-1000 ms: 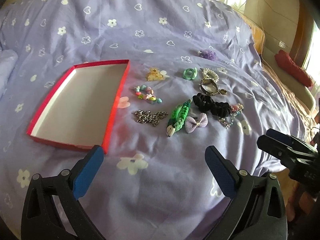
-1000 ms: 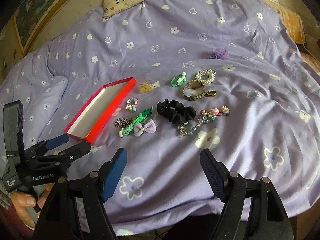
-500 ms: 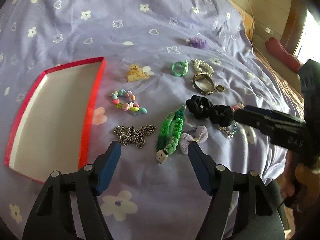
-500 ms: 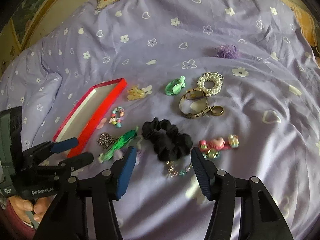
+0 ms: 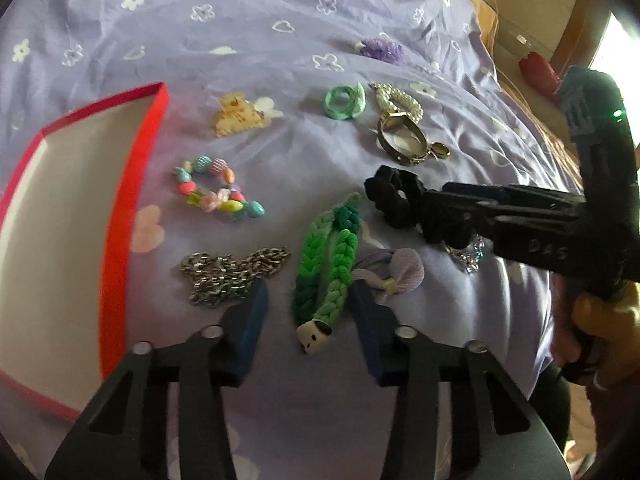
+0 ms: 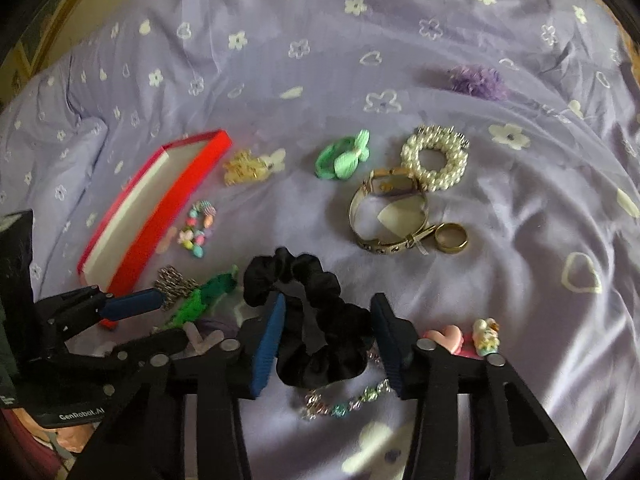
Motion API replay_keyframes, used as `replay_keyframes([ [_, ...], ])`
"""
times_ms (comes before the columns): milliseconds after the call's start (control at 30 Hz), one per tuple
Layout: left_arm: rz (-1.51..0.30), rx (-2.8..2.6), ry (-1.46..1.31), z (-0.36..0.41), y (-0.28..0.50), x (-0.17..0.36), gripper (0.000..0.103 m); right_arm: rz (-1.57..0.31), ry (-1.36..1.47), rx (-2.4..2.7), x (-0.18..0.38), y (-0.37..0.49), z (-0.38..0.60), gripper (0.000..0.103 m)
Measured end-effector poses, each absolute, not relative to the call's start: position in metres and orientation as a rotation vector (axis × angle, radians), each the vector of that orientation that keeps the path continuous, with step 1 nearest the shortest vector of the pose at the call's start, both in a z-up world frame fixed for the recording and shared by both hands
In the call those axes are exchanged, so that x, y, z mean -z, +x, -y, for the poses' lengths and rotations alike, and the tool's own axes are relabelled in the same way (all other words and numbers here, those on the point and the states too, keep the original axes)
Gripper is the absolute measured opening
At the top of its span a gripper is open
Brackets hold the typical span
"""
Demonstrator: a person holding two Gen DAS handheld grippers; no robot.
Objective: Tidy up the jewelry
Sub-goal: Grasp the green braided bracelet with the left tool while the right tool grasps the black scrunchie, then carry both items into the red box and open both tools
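Jewelry lies spread on a purple bedspread [image 5: 280, 8]. My left gripper [image 5: 306, 302] is open, its fingers either side of the lower end of a green braided bracelet [image 5: 326, 264]. A silver chain [image 5: 228, 272] lies just left of it, a lilac bow [image 5: 394, 274] just right. My right gripper [image 6: 328, 322] is open around a black scrunchie [image 6: 316, 320]; it also shows in the left wrist view [image 5: 396, 196]. An empty red box [image 5: 60, 240] lies at the left.
Also on the bed: a beaded bracelet [image 5: 216, 194], yellow clip [image 5: 236, 118], green hair tie [image 6: 342, 160], pearl bracelet [image 6: 434, 158], watch [image 6: 390, 216], ring [image 6: 451, 238], heart clip [image 6: 444, 338], crystal bracelet [image 6: 344, 402] and purple flower [image 6: 478, 80].
Both grippers moved forward and down toward the jewelry. The left now straddles the green bracelet and the right straddles the black scrunchie. Both jaws have narrowed.
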State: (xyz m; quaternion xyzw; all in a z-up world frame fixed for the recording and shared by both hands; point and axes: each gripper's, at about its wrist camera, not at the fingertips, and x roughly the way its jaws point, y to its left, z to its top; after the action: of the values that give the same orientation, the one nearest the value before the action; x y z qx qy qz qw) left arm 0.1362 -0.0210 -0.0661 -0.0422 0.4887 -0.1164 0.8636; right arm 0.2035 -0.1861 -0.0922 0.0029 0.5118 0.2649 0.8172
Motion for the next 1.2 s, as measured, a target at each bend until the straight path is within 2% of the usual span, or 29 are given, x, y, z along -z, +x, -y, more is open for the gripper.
replay_keyframes([
  [67,-1.024,0.266,-0.099,0.022,0.136,0.067,0.025,-1.100,-0.002,-0.565,0.097,0.204,0.185,0.024],
  [133,-1.014,0.267,-0.089,0.023,0.134,0.066,0.022,-1.096,0.005,-0.566,0.097,0.203,0.185,0.015],
  [233,-1.003,0.277,-0.103,0.021,0.132,0.063,0.019,-1.078,0.027,-0.563,0.091,0.199,0.188,0.011],
  [667,-0.898,0.251,-0.167,-0.007,0.096,0.026,0.018,-1.017,0.116,-0.629,0.056,0.171,0.170,0.010],
  [1200,-0.826,0.023,-0.269,-0.120,0.068,0.013,0.018,-0.997,0.097,-0.801,0.036,0.154,0.059,0.010],
])
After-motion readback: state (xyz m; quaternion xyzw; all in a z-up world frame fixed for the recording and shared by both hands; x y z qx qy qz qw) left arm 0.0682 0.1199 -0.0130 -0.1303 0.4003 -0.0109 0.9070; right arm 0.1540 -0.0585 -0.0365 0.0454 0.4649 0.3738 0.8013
